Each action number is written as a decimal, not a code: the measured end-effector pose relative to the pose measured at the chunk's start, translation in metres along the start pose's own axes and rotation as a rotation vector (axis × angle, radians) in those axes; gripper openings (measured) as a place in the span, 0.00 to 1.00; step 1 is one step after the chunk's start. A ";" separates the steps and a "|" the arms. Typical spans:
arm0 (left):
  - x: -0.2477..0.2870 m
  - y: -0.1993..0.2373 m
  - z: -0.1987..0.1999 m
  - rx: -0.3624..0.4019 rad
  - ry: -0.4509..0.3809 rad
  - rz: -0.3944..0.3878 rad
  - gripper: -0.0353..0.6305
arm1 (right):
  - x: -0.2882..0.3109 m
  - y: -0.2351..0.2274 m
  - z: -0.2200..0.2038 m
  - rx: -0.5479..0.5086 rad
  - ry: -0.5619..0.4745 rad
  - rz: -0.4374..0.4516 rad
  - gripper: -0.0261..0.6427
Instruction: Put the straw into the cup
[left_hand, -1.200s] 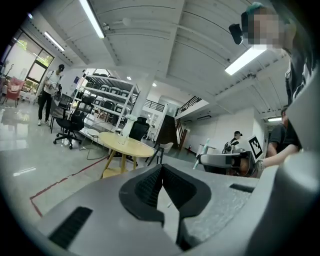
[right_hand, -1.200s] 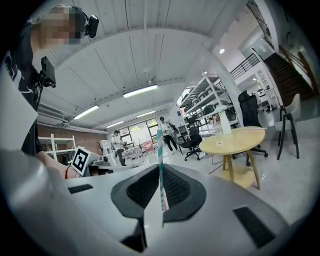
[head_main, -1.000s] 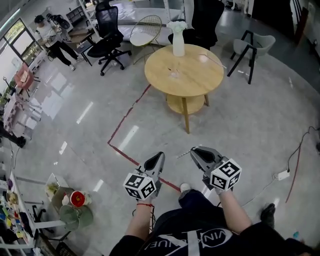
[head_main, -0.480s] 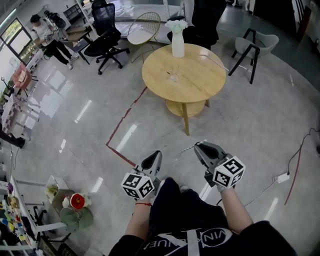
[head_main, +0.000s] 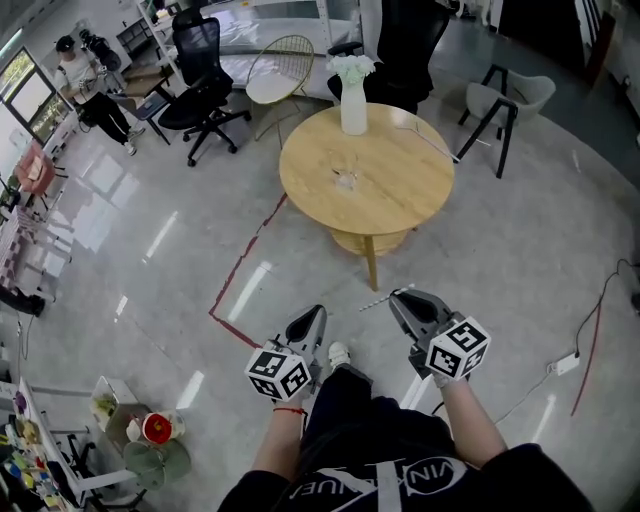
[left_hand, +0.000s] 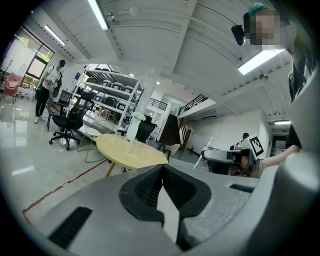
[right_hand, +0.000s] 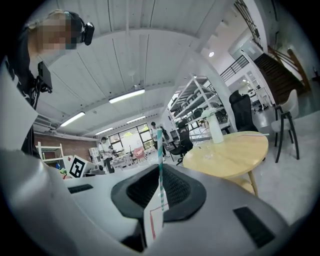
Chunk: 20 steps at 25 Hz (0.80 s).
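- Head view: the right gripper is clamped on the straw. The straw sticks out sideways from the jaw tips, toward the left gripper, with its long axis across the line to the table.
- The cup stands on the table, left of its centre and near the vase. It is well apart from both grippers, straight ahead of them.
- The right gripper carries the straw, so the insertion falls to it. Judgement: the straw must be tipped upright over the cup mouth.
- Bare floor and a red tape line lie between the person and the table. Nothing blocks the near edge. An office chair, a wire chair and a grey chair stand beyond the table.
- Left gripper view: the left gripper has its jaws together with nothing between them. The table lies ahead and to the left, and the right gripper is alongside.
- Right gripper view: the right gripper pinches the straw low on its length. The striped shaft stands up past the pads. The table, the cup and the vase lie ahead and to the right.
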<state>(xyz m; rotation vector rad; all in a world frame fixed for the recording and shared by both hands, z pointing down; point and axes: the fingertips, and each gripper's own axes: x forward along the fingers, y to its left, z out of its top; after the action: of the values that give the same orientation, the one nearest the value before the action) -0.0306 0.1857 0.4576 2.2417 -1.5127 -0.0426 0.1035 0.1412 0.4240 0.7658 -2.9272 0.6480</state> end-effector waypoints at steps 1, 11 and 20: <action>0.009 0.005 0.008 0.002 -0.004 -0.007 0.06 | 0.008 -0.006 0.008 -0.004 -0.004 -0.003 0.07; 0.083 0.060 0.058 0.019 0.009 -0.084 0.06 | 0.089 -0.047 0.050 -0.012 -0.012 -0.024 0.07; 0.129 0.115 0.081 0.022 0.042 -0.140 0.06 | 0.150 -0.079 0.065 0.011 -0.021 -0.076 0.07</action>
<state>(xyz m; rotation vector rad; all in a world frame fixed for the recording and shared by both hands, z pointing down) -0.1005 0.0079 0.4538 2.3476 -1.3396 -0.0209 0.0139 -0.0168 0.4172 0.8852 -2.8987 0.6541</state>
